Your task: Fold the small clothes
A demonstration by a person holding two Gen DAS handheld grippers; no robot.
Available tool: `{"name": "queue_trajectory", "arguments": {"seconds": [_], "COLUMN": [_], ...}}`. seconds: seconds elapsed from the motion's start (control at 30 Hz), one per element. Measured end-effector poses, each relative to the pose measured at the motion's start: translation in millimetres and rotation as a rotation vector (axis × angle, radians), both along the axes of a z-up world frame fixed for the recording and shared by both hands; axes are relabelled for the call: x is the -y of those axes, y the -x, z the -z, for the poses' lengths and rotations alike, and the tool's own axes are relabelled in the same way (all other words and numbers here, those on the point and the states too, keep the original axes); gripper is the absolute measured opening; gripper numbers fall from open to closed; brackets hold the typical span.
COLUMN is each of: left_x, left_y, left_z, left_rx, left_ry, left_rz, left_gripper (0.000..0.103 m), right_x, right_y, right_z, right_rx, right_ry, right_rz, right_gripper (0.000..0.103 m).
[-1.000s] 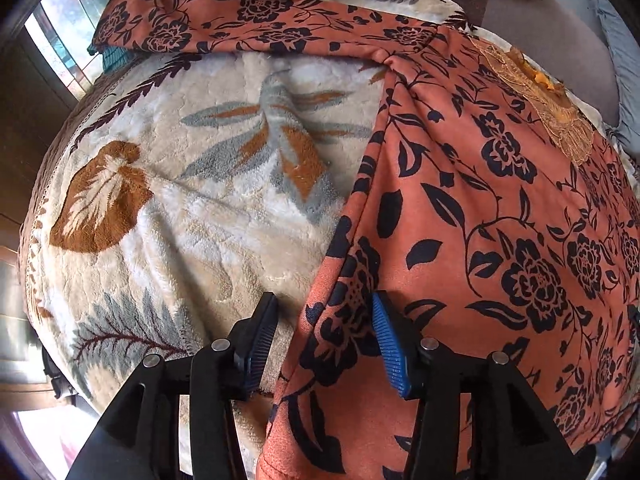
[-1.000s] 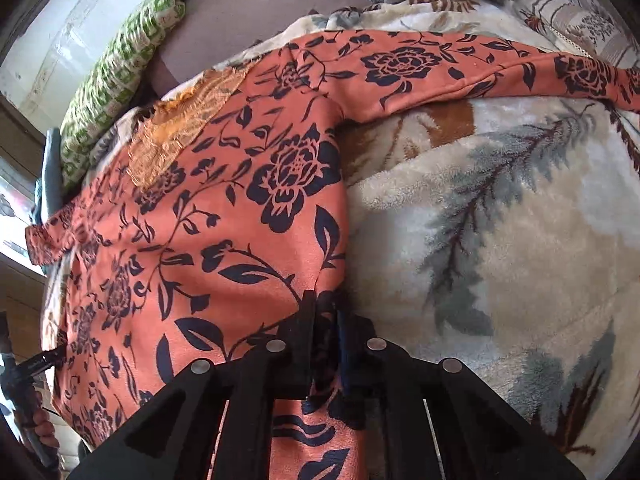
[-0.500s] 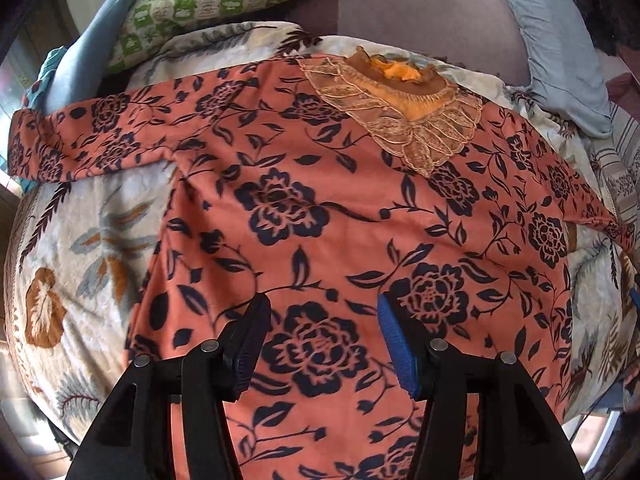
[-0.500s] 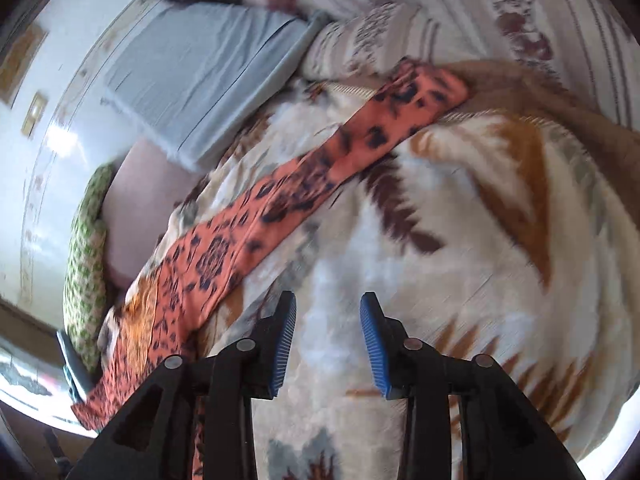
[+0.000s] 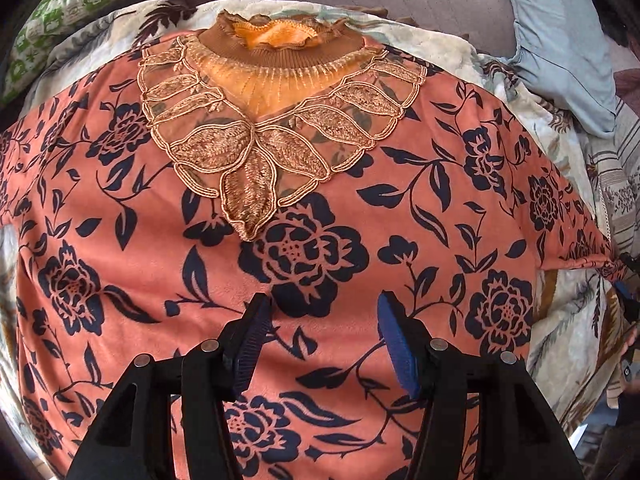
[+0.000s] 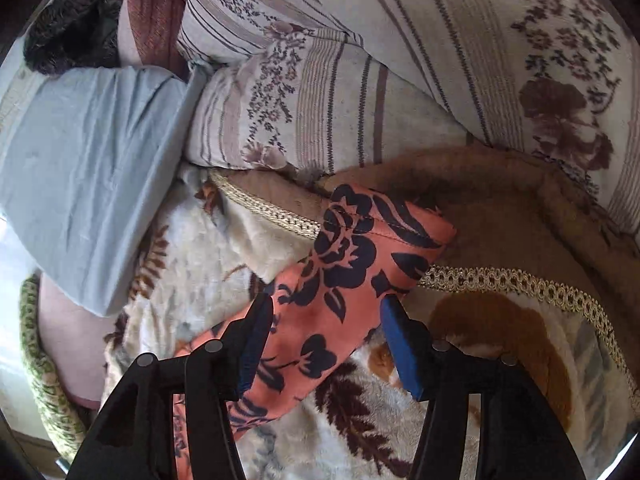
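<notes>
Sleeve [image 6: 352, 280] between right gripper [image 6: 326, 340] pads, jaws apart; left gripper [image 5: 324, 340] apart over top [image 5: 320, 248]. We clamp near cuff, fold inward.

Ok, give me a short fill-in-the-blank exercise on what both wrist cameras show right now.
1. The left gripper hangs over the blouse with its jaws ____.
2. The right gripper is lined up on the blouse's ____, its jaws open on either side.
3. The lace trim at the collar is shaped like ____.
4. The blouse lies on a blanket printed with ____.

Missing words: open; sleeve; leaves; leaves
</notes>
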State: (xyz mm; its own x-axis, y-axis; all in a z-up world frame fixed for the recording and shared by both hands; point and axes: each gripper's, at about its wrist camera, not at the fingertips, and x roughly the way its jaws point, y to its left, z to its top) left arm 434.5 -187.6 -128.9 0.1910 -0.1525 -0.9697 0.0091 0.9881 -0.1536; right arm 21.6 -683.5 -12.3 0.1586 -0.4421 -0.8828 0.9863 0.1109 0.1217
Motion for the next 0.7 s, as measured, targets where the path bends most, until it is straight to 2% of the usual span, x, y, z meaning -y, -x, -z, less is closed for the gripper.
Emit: {"name": "queue_trajectory", "arguments": {"seconds": [0.07, 0.1, 0.13, 0.17, 0.27, 0.4, 0.57, 0.7], "left_x": [1, 2, 1, 2, 8, -12, -65, -116], "left_y": [-3, -4, -3, -2, 6, 19, 33, 50], "left_z": [7, 13, 17, 20, 18, 3, -17, -32], "left_rx": [0.008, 0.009, 0.005, 0.009, 0.033, 0.033, 0.060, 0.075], "left_ry": [-0.004, -0.008, -0.014, -0.023, -0.050, 0.006, 0.022, 0.057], "left_rz": [0.004, 0.004, 0.005, 0.008, 0.038, 0.027, -0.056, -0.133], "left_gripper": [0.055, 0.055, 0.055, 0.055, 0.055, 0.055, 0.055, 0.055], "right_x": [-4, -6, -7, -8, -16, -43, -116, -198], "right_y": [11, 16, 22, 26, 31, 12, -59, -129], "right_z": [5, 7, 10, 11, 4, -26, -60, -62], "right_rx": [0.061, 0.059, 0.051, 0.054, 0.072, 0.127, 0.168, 0.238], "right_ry": [0.019, 0.031, 0.031, 0.025, 0.042, 0.125, 0.213, 0.190], "right_rz": [0.004, 0.000, -0.014, -0.028, -0.061, -0.169, -0.431, -0.651], "right_gripper": [0.054, 0.040, 0.013, 0.006, 0.006, 0.005, 0.003, 0.000]}}
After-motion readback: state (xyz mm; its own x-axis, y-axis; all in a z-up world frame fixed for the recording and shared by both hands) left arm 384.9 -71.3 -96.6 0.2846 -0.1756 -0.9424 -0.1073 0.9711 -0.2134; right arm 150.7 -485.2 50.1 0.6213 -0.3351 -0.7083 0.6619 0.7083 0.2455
